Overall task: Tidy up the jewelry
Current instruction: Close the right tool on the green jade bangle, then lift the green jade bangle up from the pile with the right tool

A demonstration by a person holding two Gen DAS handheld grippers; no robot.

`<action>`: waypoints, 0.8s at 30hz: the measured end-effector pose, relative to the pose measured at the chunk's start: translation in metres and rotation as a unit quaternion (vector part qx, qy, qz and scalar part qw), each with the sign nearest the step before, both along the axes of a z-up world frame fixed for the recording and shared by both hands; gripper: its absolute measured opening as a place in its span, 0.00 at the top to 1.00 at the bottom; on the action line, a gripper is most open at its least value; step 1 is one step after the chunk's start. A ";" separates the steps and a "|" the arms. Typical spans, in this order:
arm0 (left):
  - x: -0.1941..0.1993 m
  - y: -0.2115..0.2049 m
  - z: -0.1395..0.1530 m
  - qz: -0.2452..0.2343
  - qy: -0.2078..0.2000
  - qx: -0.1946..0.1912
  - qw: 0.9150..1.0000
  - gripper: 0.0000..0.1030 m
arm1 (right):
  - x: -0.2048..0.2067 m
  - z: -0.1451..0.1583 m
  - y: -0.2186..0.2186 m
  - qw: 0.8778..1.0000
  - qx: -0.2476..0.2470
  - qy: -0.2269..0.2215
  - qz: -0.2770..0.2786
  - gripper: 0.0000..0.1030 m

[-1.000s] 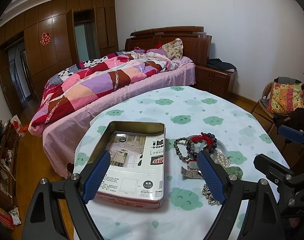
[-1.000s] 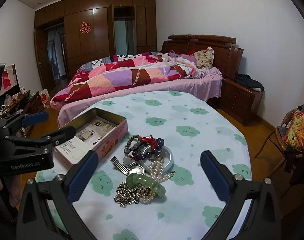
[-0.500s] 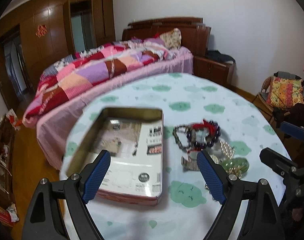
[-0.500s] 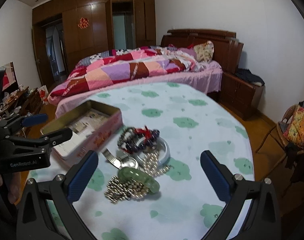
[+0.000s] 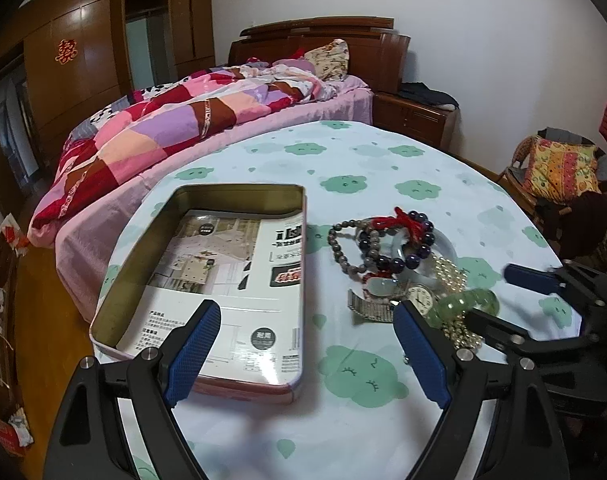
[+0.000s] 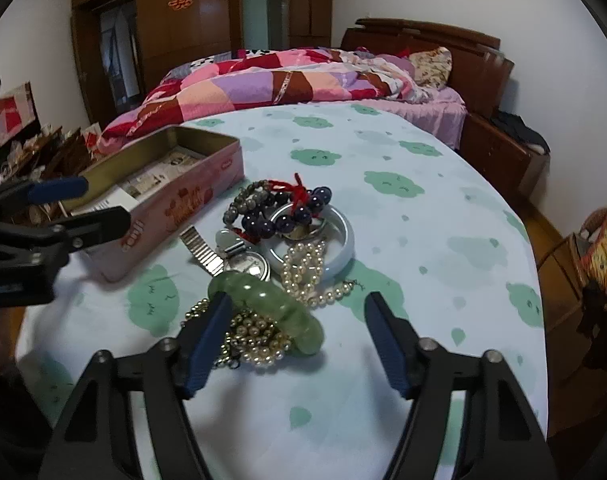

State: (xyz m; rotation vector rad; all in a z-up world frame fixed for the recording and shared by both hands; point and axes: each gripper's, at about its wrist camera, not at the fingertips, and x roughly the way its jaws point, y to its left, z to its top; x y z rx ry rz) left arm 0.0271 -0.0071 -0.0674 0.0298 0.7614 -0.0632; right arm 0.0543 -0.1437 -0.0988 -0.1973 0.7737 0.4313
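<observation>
The right gripper (image 6: 297,334) is hovering with blue-padded fingers spread wide, its left finger (image 6: 207,344) lying against the translucent green jade bangle (image 6: 263,306), which is resting on a heap of gold beaded chain (image 6: 251,340). The left gripper (image 5: 307,354) is hanging with fingers spread wide over the near edge of the open pink rectangular tin (image 5: 207,280). The jewelry pile is sitting just beside the tin on the cloud-patterned tablecloth (image 6: 423,240), including a silver wristwatch (image 6: 245,262), a pearl strand (image 6: 307,268) and dark purple bead bracelet (image 6: 287,216)

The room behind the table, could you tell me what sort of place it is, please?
Most likely a home bedroom: a bed under a patchwork quilt, a wooden headboard and a built-in wooden wardrobe.
</observation>
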 end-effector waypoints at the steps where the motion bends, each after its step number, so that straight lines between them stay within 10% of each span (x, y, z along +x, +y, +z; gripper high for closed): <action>1: 0.000 -0.002 0.000 -0.004 0.001 0.001 1.000 0.15 | 0.001 -0.003 0.000 1.000 -0.003 0.005 0.002 0.49; 4: -0.001 -0.004 -0.001 -0.010 0.001 0.003 1.000 0.15 | 0.006 -0.010 -0.006 0.999 0.021 0.029 0.006 0.85; 24: -0.004 -0.023 -0.005 -0.052 -0.001 0.004 0.999 0.15 | 0.002 0.046 -0.037 0.988 0.156 -0.013 -0.015 0.91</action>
